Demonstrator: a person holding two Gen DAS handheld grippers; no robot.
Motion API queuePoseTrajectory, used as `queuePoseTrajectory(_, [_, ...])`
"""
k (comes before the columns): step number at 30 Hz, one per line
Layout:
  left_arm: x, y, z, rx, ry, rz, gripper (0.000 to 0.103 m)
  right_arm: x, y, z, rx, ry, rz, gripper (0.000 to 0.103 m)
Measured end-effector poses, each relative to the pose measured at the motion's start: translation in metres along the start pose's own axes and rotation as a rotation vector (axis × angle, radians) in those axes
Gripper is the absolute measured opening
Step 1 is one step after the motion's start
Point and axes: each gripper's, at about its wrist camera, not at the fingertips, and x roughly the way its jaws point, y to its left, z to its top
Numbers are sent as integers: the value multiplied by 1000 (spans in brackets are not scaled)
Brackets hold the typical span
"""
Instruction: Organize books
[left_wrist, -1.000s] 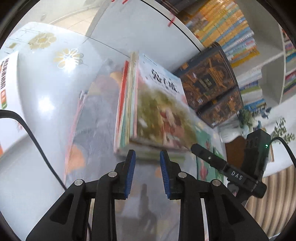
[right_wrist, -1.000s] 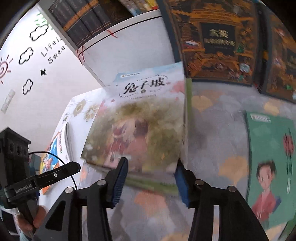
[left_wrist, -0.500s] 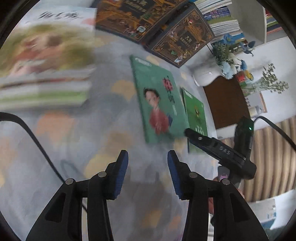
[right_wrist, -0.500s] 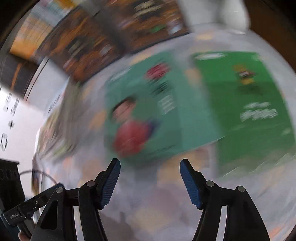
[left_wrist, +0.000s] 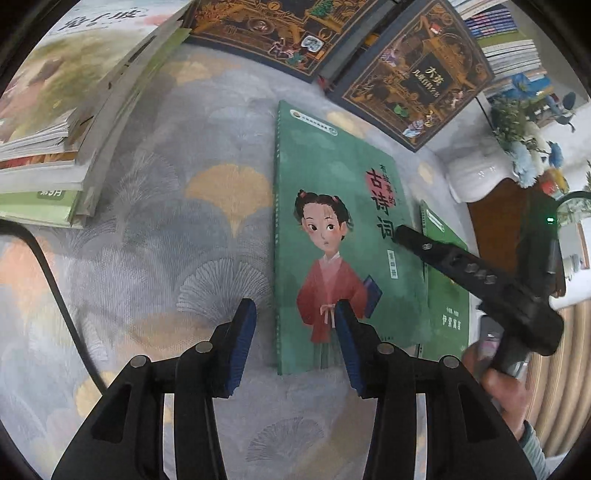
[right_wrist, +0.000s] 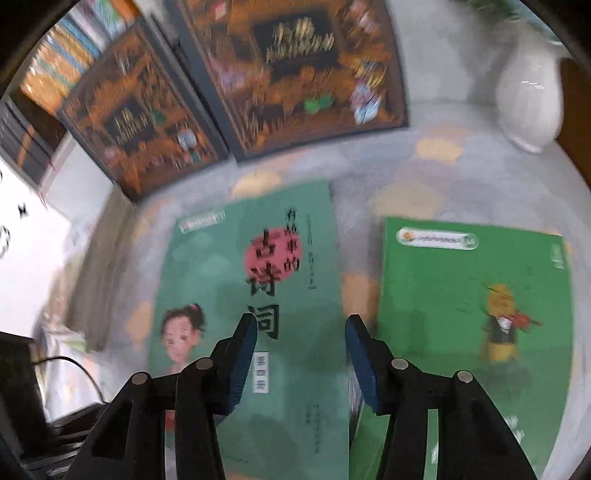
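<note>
Teal book (left_wrist: 332, 236): flat on patterned cloth (left_wrist: 166, 236), long axis away from cameras, title end far.
Left gripper (left_wrist: 295, 339): parted, empty, astride its spine edge.
Right gripper (right_wrist: 301, 354): jaws just narrowing, empty, astride opposite edge.
Free room: cloth between stack (left_wrist: 66, 110) and spine; green book (right_wrist: 472, 332) near.

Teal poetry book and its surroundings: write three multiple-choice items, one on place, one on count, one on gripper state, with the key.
1. Where does the teal poetry book lie relative to the bright green book?
A. On top of it
B. Beside it on the patterned cloth, toward the book stack
C. Under the stack

2. How many dark ornate books stand at the back?
A. Two
B. Four
C. None

3. What is the left gripper doing?
A. Clamped on the stack
B. Open, straddling the teal book's spine edge
C. Shut on a cable

Key: B, the covers lie side by side; A, two gold-patterned covers show; B, neither pad presses the book.
</note>
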Motion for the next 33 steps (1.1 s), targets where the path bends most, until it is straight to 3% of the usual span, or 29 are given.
queuePoseTrajectory(4, [0,-1,-5,-35,16,-31,44,-6,7,-6,-30,25,-3,52])
queuePoseTrajectory(6, [-6,-2,-15,-29,7,12,44,-10,12,-15,-47,46,12,52])
queuePoseTrajectory(9, [-21,3,-39,1,37,14,44,-17,17,-34,-45,70,51,53])
queuePoseTrajectory(13, [-44,19,-83,-30,64,0,44,-31,28,-81,-25,81,133,57])
queuePoseTrajectory(17, [-65,21,-139,-34,77,44,44,-53,52,-140,-126,112,162,70])
queuePoseTrajectory(19, [-76,22,-167,-46,86,48,44,-62,56,-164,-190,125,177,72])
queuePoseTrajectory(23, [-93,32,-204,-133,67,31,44,-85,48,-207,-249,172,240,72])
queuePoseTrajectory(30, [-101,39,-221,-232,1,35,44,-110,20,-256,-131,152,277,72])
queuePoseTrajectory(31, [-100,37,-220,-230,-4,43,44,-112,21,-257,-129,147,260,69])
queuePoseTrajectory(33, [-99,32,-216,-212,-16,63,44,-115,27,-253,-153,134,236,52])
